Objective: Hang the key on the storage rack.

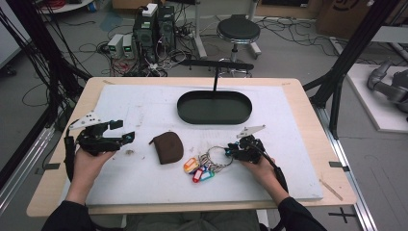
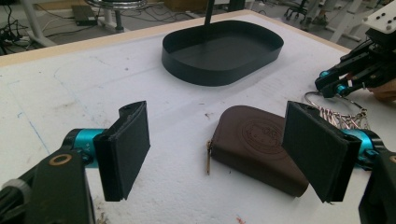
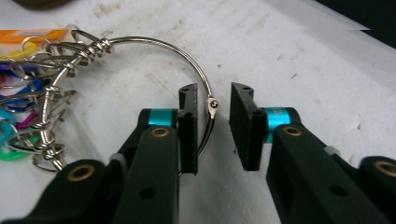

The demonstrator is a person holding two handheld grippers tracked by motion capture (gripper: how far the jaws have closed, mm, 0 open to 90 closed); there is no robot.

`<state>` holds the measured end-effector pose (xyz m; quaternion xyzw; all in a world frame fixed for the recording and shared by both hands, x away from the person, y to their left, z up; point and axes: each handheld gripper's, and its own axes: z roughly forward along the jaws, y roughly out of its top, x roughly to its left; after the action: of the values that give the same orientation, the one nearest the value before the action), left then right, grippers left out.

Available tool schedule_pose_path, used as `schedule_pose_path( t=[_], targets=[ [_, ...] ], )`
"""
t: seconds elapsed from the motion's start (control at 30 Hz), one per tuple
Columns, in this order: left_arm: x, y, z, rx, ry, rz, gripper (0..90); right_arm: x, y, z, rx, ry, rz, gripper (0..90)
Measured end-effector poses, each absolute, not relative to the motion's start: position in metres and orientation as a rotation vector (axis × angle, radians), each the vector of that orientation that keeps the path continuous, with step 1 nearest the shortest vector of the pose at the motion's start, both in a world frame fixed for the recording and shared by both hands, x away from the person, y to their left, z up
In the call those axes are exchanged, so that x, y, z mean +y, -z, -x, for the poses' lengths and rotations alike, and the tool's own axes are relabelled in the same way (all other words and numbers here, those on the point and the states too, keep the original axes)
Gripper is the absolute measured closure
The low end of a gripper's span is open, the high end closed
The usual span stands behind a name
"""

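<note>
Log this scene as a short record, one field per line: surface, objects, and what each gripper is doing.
surface: white mat on a wooden table
tray: black oval tray, empty, at the far side
pouch: brown zip pouch, mid-mat, lying flat
keys: key ring with coloured tags, right of the pouch
left gripper: left gripper open, aimed at the pouch, not touching it
right gripper: right gripper open, jaws either side of the ring wire, not closed

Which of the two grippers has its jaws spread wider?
The left gripper: its jaws stand far apart, framing the brown zip pouch. The right gripper has only a narrow gap, with the key ring's wire running through it.
</note>
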<state>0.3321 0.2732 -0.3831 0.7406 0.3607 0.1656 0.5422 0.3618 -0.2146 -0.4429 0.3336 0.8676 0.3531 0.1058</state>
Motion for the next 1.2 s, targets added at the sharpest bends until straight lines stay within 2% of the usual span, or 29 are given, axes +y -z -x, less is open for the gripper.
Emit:
schedule_pose_path(
  t=[0.2,0.47,1.07,1.2],
  targets=[
    [0.276,0.383,-0.330,0.864,-0.394,-1.752,23.5,-0.215,0.443,-0.363,2.538,-1.026,-0.983,84.5],
    [0.279,0.384,-0.328,0.874,-0.396,-1.745,23.7,-0.220,0.440,-0.367,2.537,-1.084,-1.014,87.3],
    [0.279,0.386,-0.329,0.875,-0.391,-1.752,23.7,-0.246,0.400,-0.360,2.299,-1.447,-1.017,90.0],
    [0.275,0.387,-0.330,0.868,-0.381,-1.763,23.7,-0.245,0.400,-0.360,2.326,-1.424,-1.031,90.0]
  ],
)
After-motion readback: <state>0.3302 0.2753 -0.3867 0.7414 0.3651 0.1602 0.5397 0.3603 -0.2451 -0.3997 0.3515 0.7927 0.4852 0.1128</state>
